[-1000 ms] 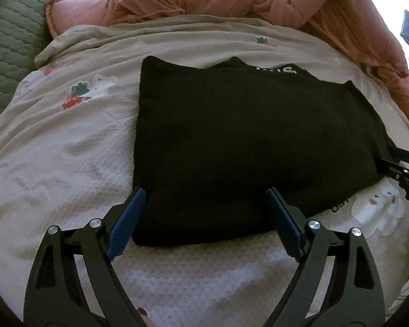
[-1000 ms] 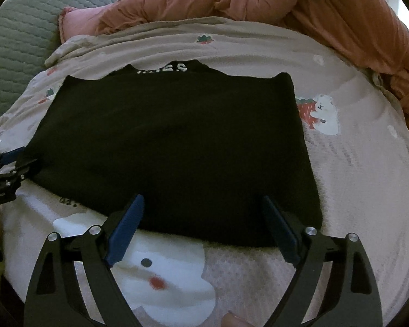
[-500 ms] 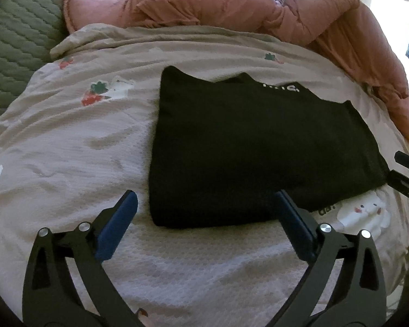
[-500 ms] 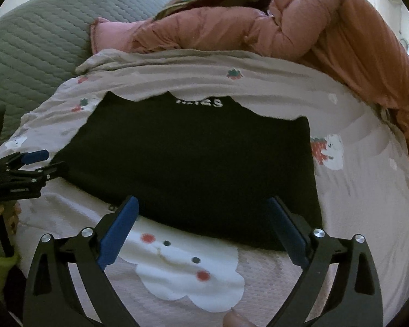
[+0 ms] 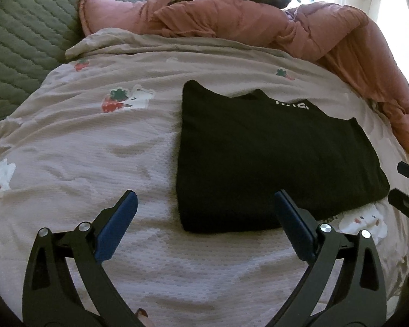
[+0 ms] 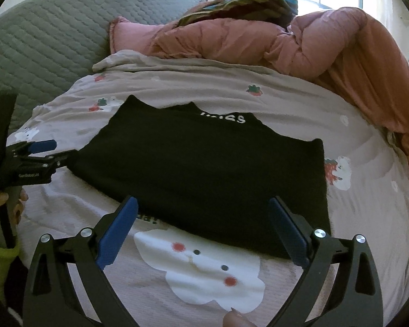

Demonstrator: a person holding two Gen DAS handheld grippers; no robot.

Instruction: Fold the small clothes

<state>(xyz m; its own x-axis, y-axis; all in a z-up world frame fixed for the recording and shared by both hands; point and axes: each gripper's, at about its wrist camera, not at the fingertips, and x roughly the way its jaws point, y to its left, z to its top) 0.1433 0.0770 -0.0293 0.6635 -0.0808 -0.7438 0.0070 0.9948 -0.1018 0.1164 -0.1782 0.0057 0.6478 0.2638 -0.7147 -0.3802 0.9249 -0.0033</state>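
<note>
The black garment (image 5: 272,158) lies folded into a flat, squarish packet on the bed, its white lettering showing at the far edge, on the patterned bedspread (image 5: 95,141) a little right of the bed's middle. A second ago both tools sat right at its near edge; now each has drawn back and lifted, so bare bedspread shows between them and the cloth. The left tool (image 5: 204,215) has its jaws spread wide, having just opened the last bit, with nothing between them but bed and the packet's near left corner beyond. The right tool (image 6: 203,218) is likewise wide and empty, hanging above the near right edge and the white cartoon print (image 6: 204,269). I would say this fold is released and finished. Beyond it, the pink duvet (image 6: 327,46) is heaped along the far side, with the grey quilted headboard (image 6: 49,35) at far left.
</note>
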